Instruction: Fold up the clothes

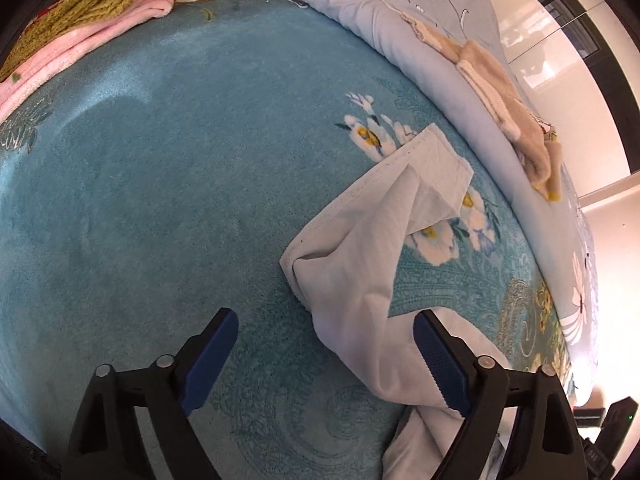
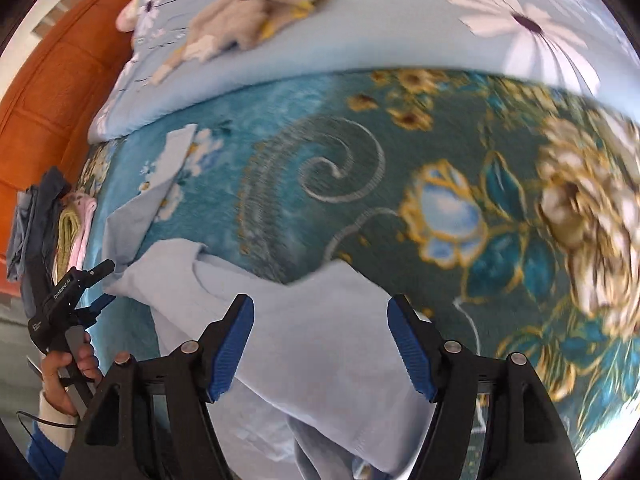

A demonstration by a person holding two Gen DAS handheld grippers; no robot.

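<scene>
Both grippers, the left gripper (image 1: 326, 354) and right gripper (image 2: 320, 344), hang spread and pinch nothing. One pale blue garment (image 1: 360, 264) (crumpled) lies on the teal floral blanket (image 1: 160, 200) near its quilt-side edge, below them.

In the left wrist view the blanket (image 1: 160, 200) fills the middle. The crumpled garment (image 1: 360, 264) lies on it at four o'clock, running down under the right finger of the left gripper (image 1: 326, 360). The folded stack (image 1: 72, 20) rests on the blanket at ten o'clock. The quilt (image 1: 380, 0) lies behind the blanket from twelve to three o'clock, and a plush garment (image 1: 504, 108) lies on it at two o'clock. In the right wrist view the same crumpled garment (image 2: 320, 340) lies beneath the right gripper (image 2: 320, 344), and the other gripper stands at eight o'clock beside its edge.
</scene>
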